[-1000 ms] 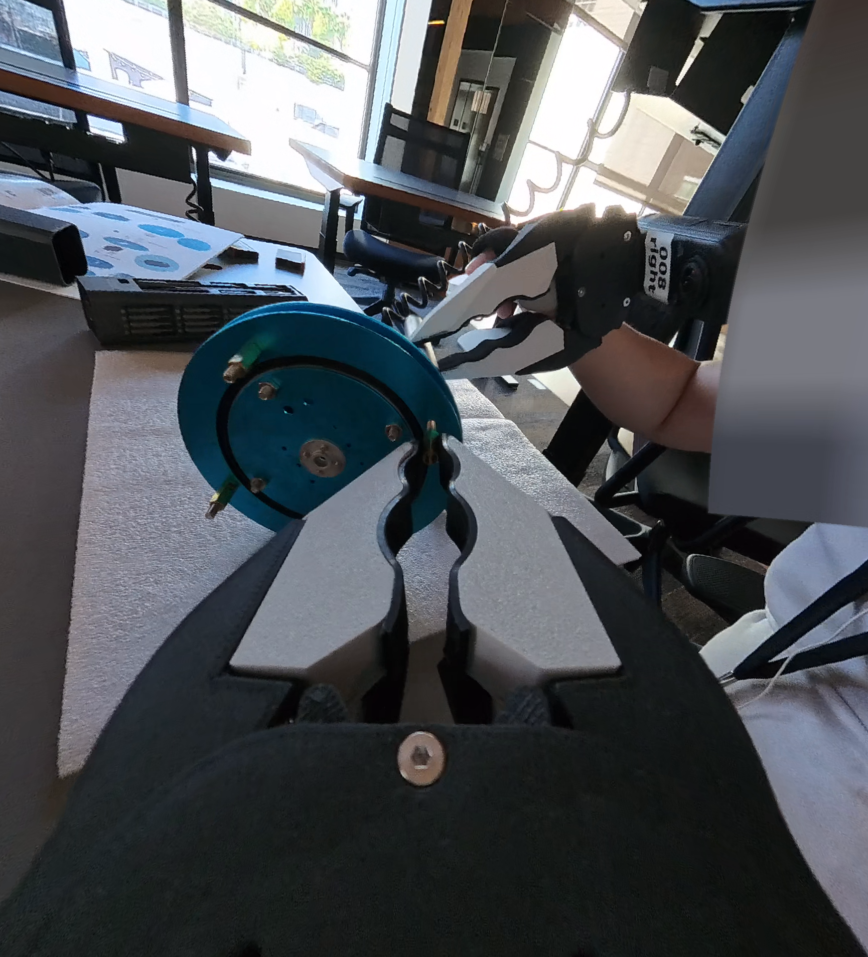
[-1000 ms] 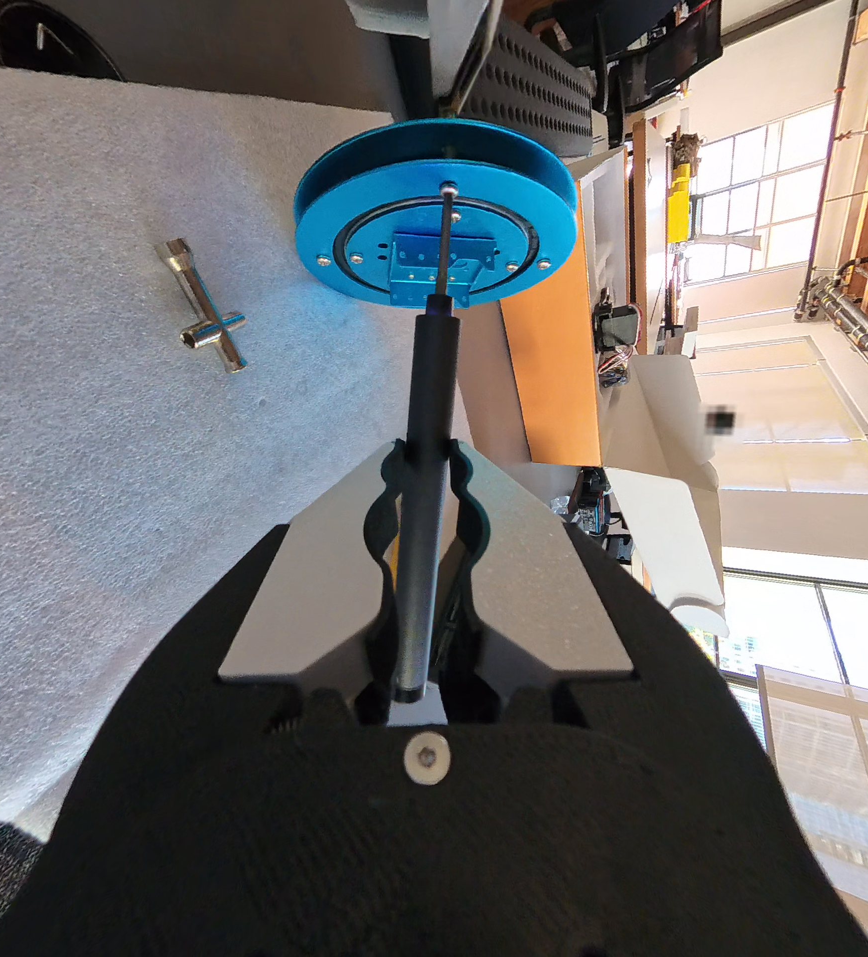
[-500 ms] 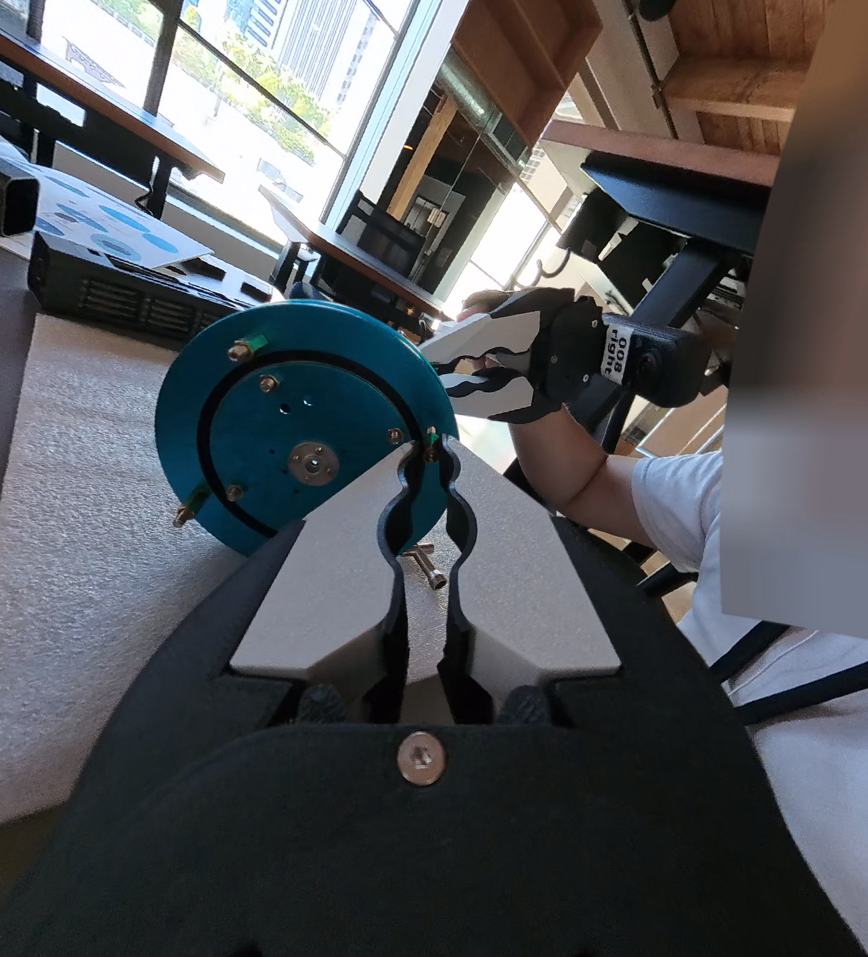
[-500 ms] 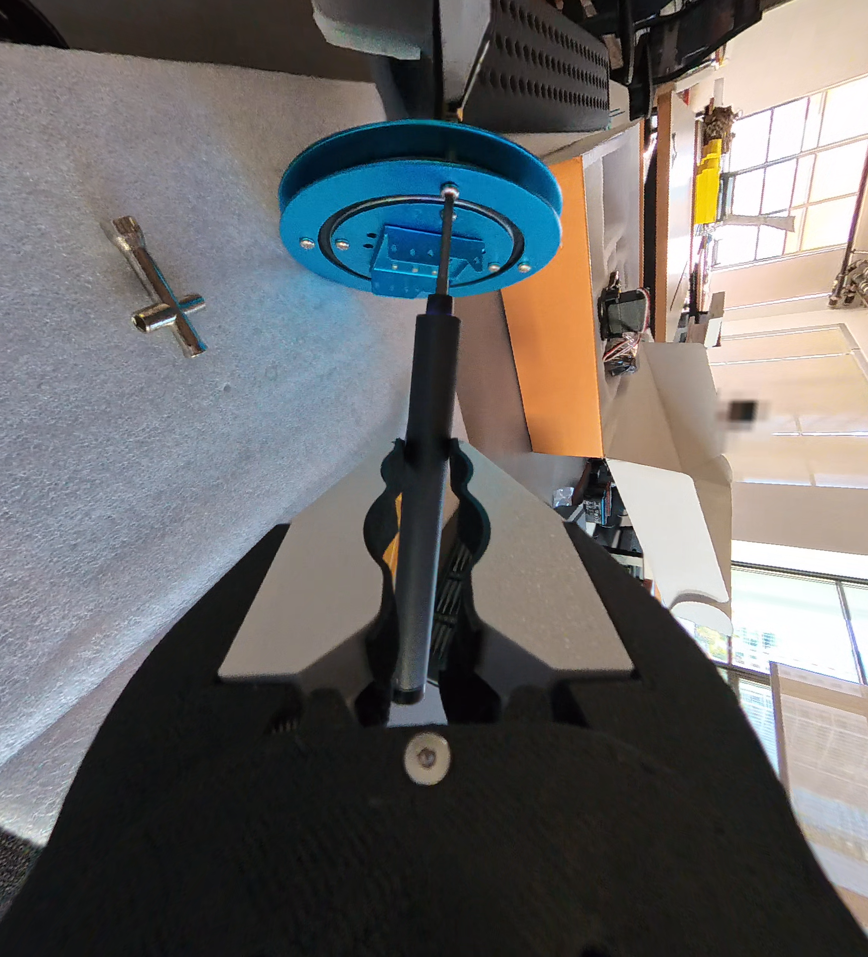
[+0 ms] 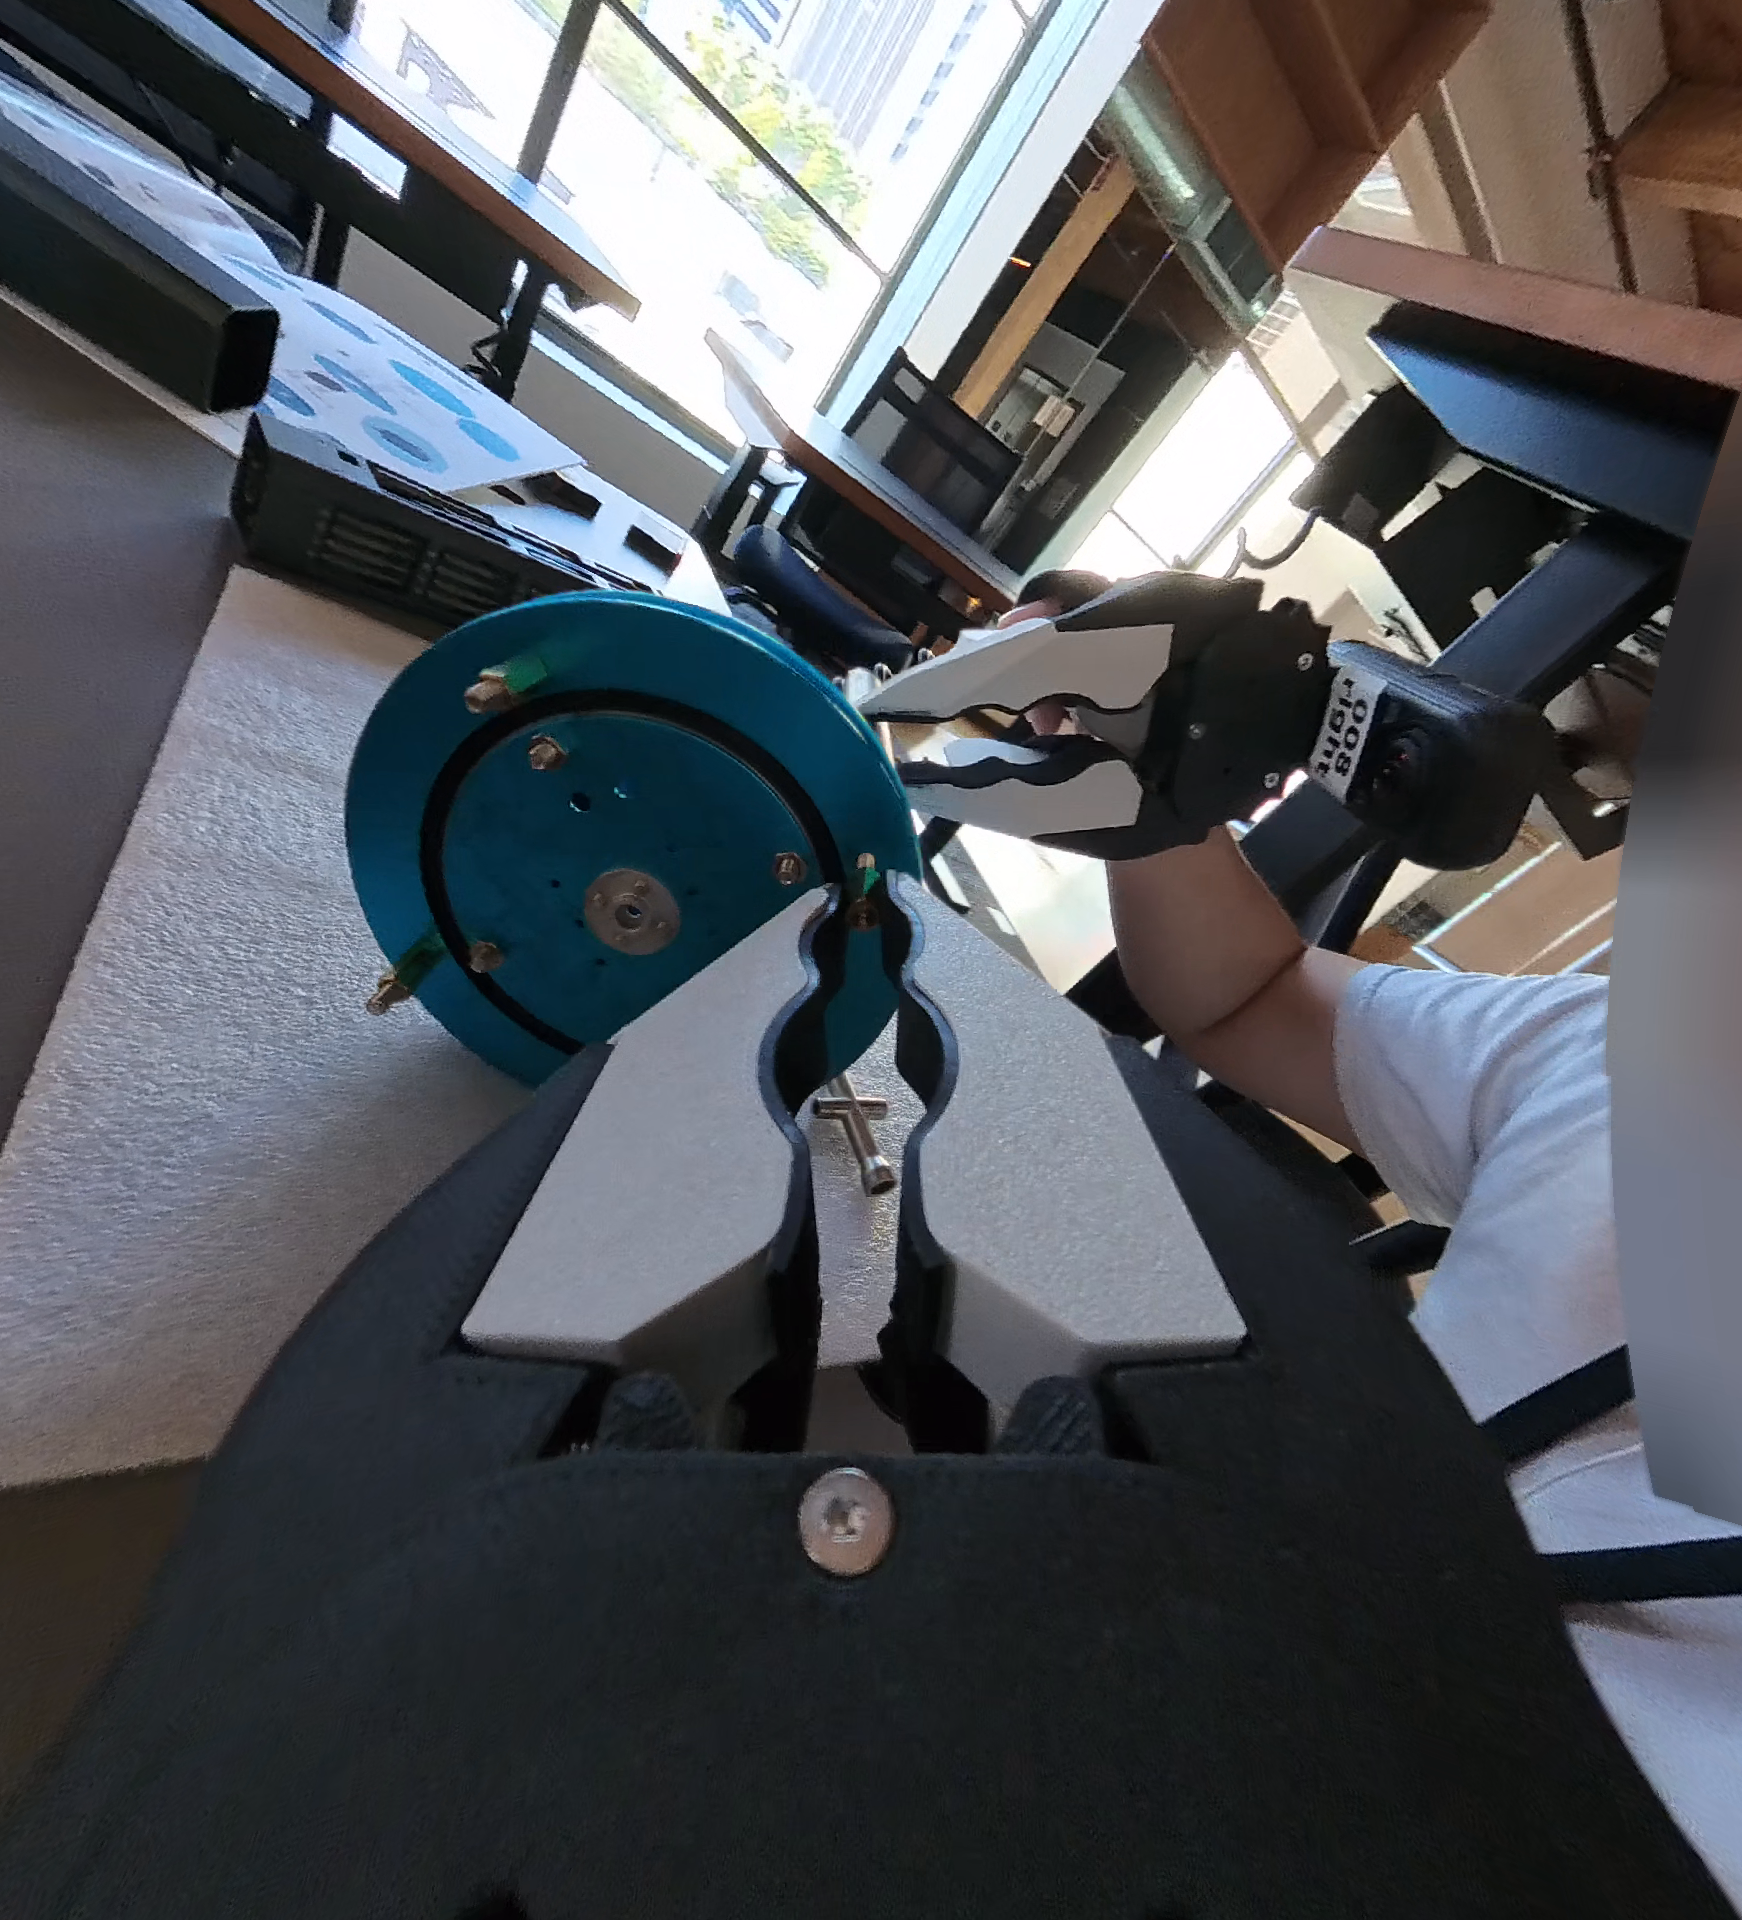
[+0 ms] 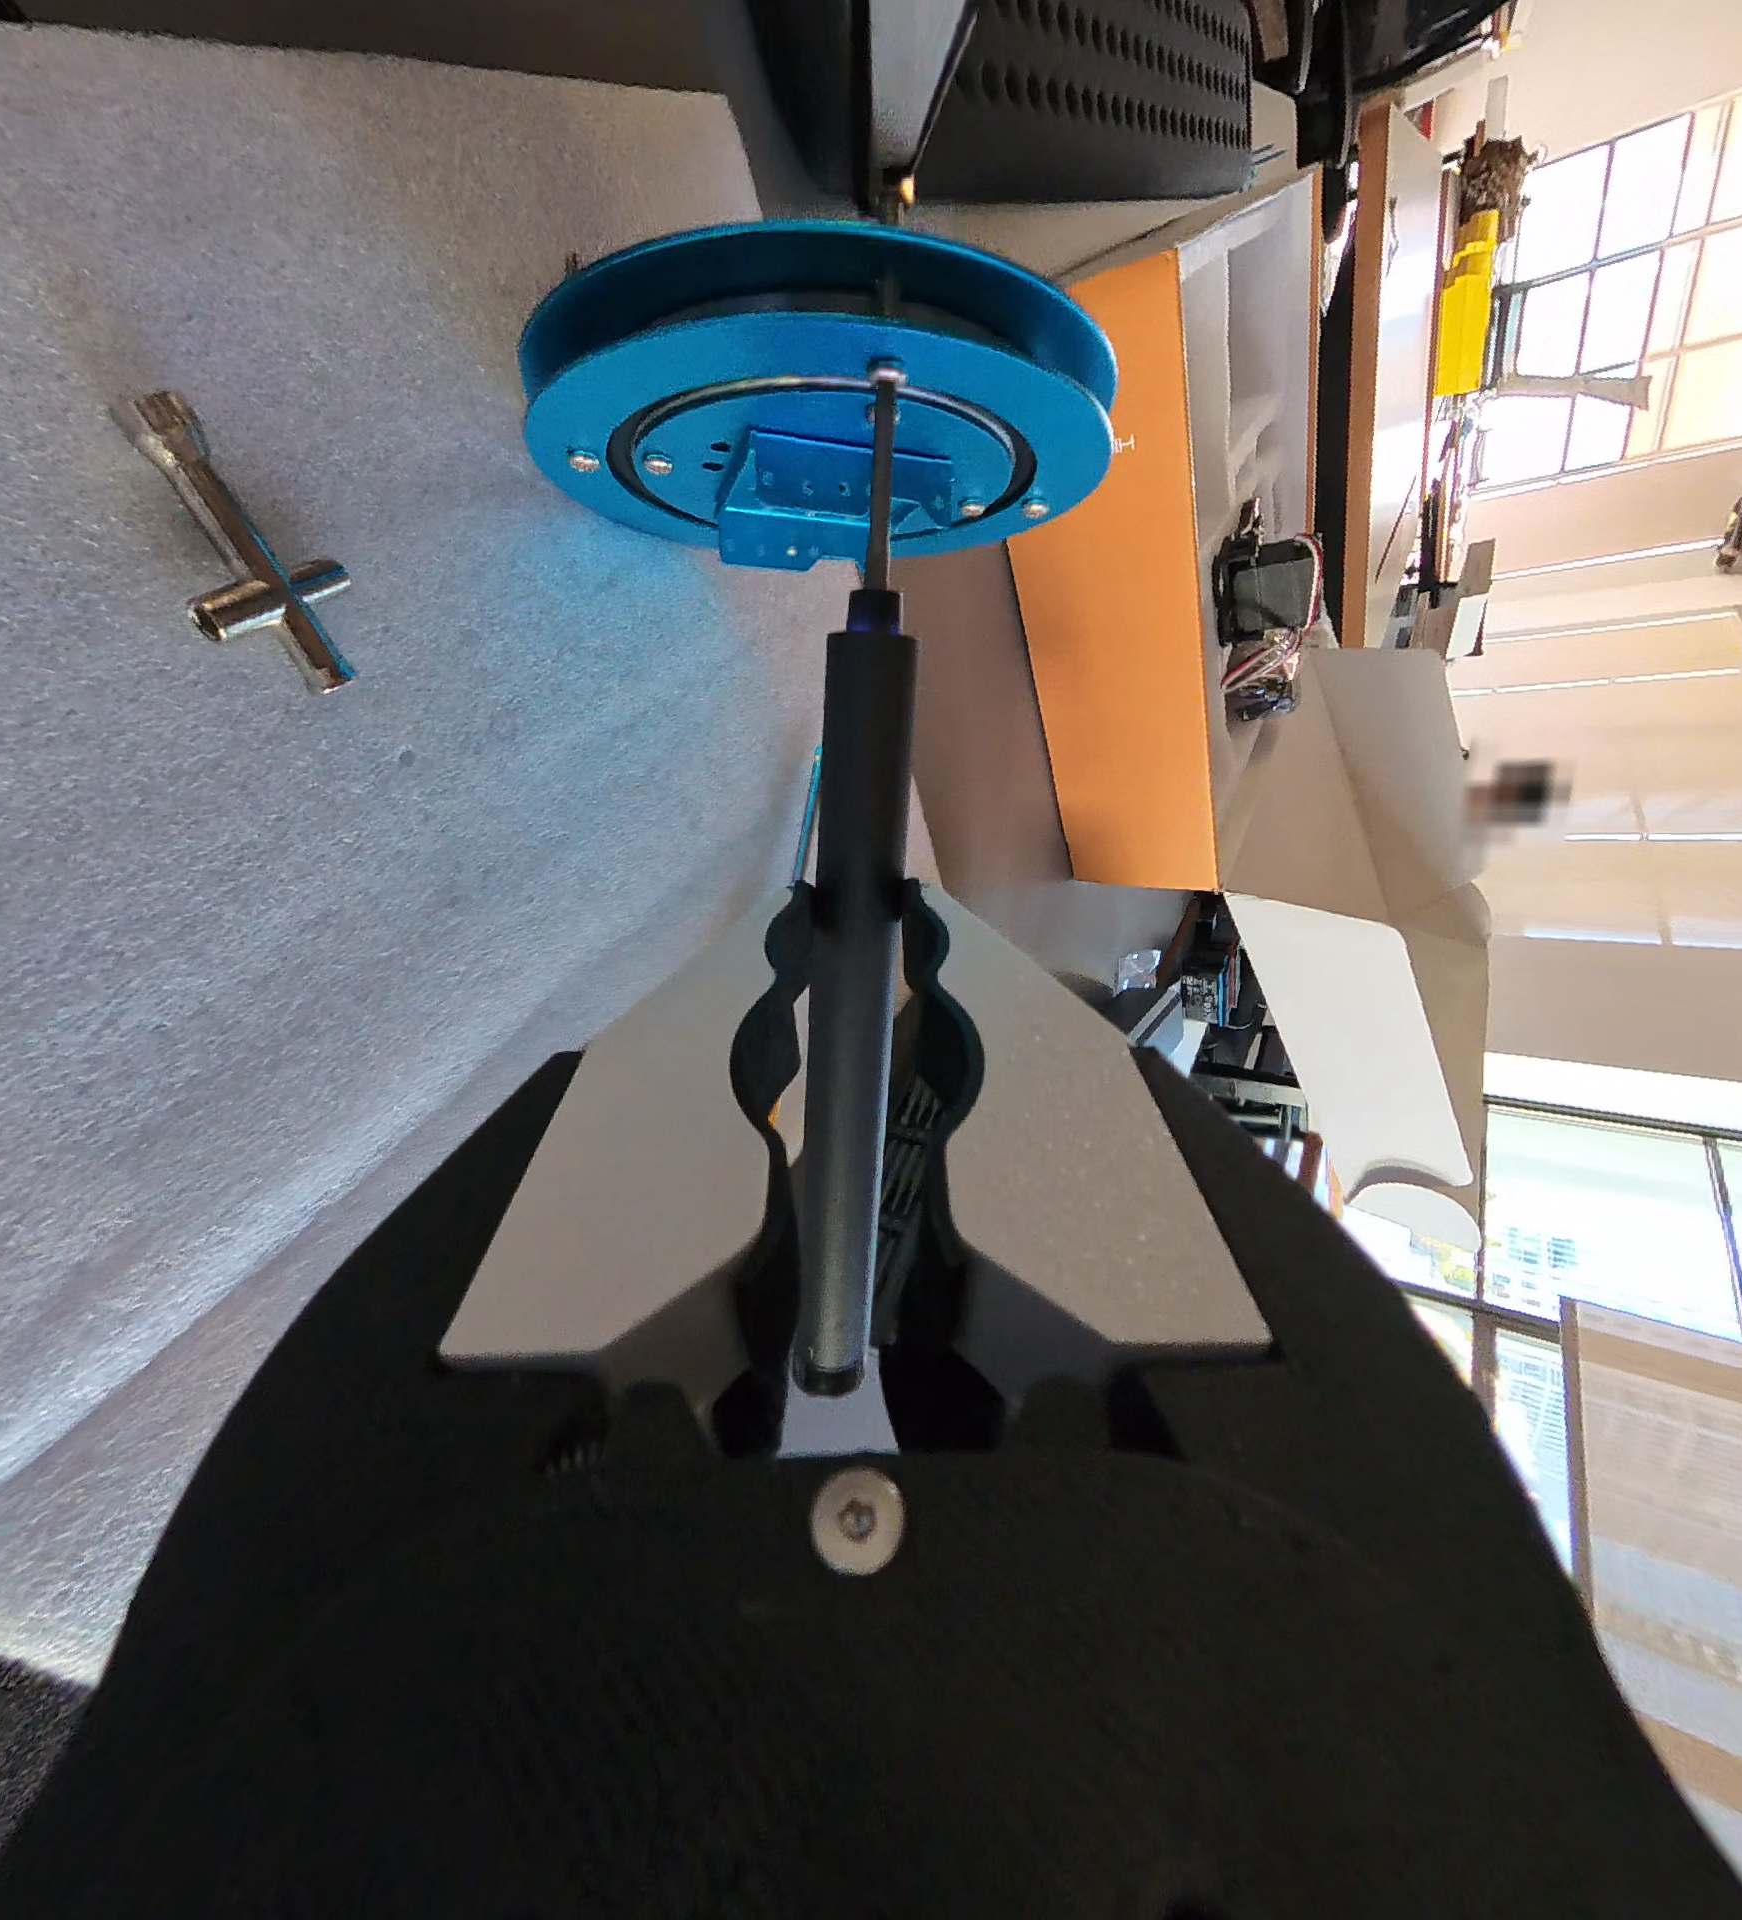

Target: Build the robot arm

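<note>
**Both tools working the blue disc**

White foam mat [image 6: 223,935] is covering the surface [image 5: 36,623], with windows and desks behind. Cross wrench [image 6: 243,540] is lying left of the blue disc [image 5: 628,831]. Left tool [image 5: 854,914] is clamping the disc rim. Right tool [image 6: 851,904] is gripping a screwdriver [image 6: 851,1039], its tip sitting on a rim screw. Disc's far side is hidden.

We saw a metal cross wrench [image 6: 249,540] lying on the white foam mat [image 6: 223,883], a black vented box [image 5: 399,540] behind, and a printed sheet [image 5: 399,416] atop it.
</note>
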A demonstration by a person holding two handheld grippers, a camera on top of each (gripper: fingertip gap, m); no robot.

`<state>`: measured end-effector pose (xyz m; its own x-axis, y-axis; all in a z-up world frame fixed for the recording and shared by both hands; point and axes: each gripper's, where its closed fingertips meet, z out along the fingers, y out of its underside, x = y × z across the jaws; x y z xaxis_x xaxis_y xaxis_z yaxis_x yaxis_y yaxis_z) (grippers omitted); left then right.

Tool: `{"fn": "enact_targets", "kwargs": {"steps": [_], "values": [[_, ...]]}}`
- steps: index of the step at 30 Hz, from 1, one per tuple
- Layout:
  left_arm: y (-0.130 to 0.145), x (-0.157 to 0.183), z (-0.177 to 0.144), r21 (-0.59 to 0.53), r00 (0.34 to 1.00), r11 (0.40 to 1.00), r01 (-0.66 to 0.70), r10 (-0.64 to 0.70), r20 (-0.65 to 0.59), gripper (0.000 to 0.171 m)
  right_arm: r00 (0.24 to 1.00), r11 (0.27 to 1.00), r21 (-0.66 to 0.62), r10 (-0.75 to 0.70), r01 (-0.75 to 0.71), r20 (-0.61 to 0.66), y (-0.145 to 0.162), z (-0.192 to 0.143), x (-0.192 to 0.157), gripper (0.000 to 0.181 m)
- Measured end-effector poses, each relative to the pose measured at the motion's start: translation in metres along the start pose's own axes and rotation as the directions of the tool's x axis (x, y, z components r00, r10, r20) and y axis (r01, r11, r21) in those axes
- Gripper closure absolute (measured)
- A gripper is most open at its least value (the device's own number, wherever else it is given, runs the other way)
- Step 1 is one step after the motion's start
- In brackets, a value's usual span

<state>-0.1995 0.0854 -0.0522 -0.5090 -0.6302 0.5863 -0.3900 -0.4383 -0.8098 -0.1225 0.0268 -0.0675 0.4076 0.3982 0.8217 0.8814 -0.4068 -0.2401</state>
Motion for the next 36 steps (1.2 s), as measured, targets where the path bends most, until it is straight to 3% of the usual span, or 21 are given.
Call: {"fn": "enact_targets", "kwargs": {"steps": [6,10,17,24,36], "values": [[0.005,0.004,0.002,0.008,0.999,1.000,0.018,-0.018,0.031,0.168,1.000,0.999,-0.048,-0.006,0.005,-0.016,0.001,-0.005,-0.004,0.167],[0.008,0.005,-0.001,0.023,0.998,0.999,-0.049,0.048,0.041,0.168,1.000,0.999,-0.043,-0.012,0.011,-0.017,-0.003,-0.007,-0.001,0.167],[0.007,-0.003,-0.024,0.124,0.996,0.990,0.071,-0.064,-0.058,0.168,0.998,0.998,-0.024,-0.065,0.065,0.014,-0.025,0.005,0.010,0.167],[-0.003,-0.006,-0.001,0.146,0.992,0.981,0.129,-0.128,-0.020,0.167,1.000,1.000,-0.021,-0.011,0.012,0.024,-0.002,0.006,0.011,0.167],[-0.003,-0.006,0.001,0.121,0.997,0.990,0.065,-0.069,0.024,0.167,0.989,0.990,0.057,-0.135,0.132,0.063,0.003,0.021,0.024,0.166]]}}
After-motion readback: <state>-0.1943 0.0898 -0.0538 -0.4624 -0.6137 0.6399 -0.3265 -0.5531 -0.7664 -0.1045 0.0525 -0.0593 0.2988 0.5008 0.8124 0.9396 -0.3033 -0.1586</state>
